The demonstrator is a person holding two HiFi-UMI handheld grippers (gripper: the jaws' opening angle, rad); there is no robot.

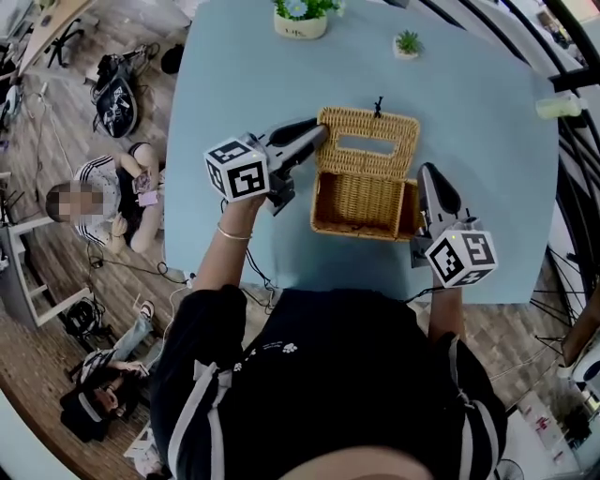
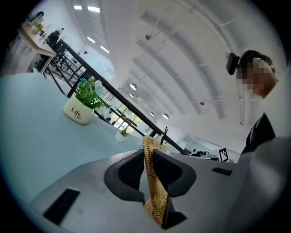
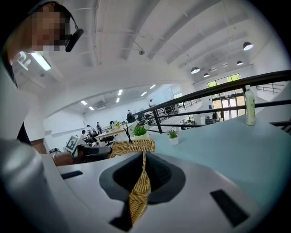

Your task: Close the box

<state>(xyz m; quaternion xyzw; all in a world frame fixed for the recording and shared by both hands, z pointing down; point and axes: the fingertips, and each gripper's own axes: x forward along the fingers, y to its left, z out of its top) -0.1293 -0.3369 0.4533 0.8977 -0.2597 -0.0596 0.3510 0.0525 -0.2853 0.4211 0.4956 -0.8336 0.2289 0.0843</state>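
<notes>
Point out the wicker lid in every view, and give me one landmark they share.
Head view: the lid lies open behind the box, upper centre, its left edge in the left claw.
Left gripper view: the lid is edge-on at bottom centre, clamped between the jaws.
Right gripper view: the lid sits just left of centre, its black tie sticking up.
Shared landmark: the white flower pot.

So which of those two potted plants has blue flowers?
The larger plant in the white pot printed Life; the small plant right of it shows only green leaves.
</notes>
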